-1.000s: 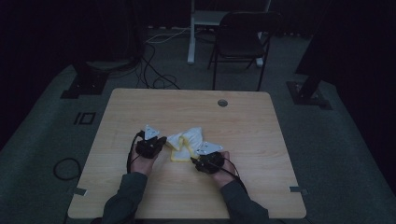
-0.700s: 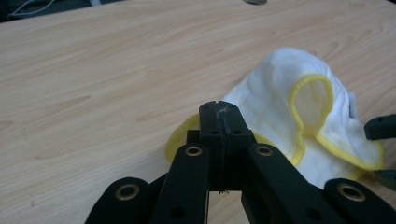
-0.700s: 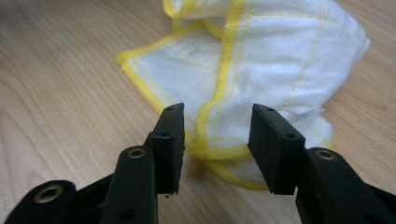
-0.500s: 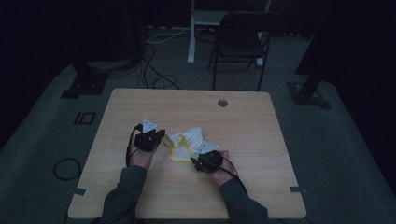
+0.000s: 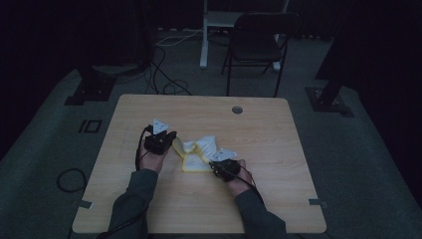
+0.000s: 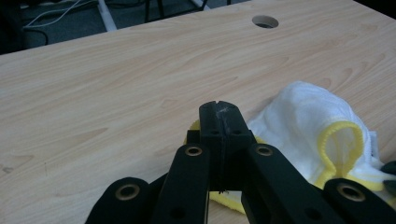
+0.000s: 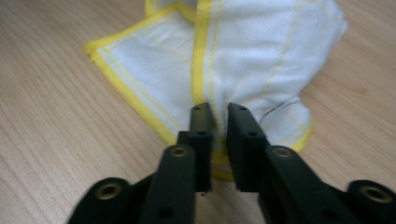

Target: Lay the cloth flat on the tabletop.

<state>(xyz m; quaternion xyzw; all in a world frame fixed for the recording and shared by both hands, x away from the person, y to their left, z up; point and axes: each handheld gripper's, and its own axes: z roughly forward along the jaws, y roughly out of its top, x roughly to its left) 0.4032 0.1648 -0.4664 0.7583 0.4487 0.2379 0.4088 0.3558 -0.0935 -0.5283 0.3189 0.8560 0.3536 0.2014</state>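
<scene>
right gripper view | right gripper [image 7: 218, 116] pinching cloth [image 7: 243, 60] hem, thin bite, may slip | left gripper [image 6: 219, 122] clamped on cloth edge, could drag

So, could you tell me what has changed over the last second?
The left gripper has moved a little up the table, away from the person, its jaws shut on the white cloth with yellow trim and drawing that end out. The right gripper has stayed put, pinching the cloth's near edge.
</scene>
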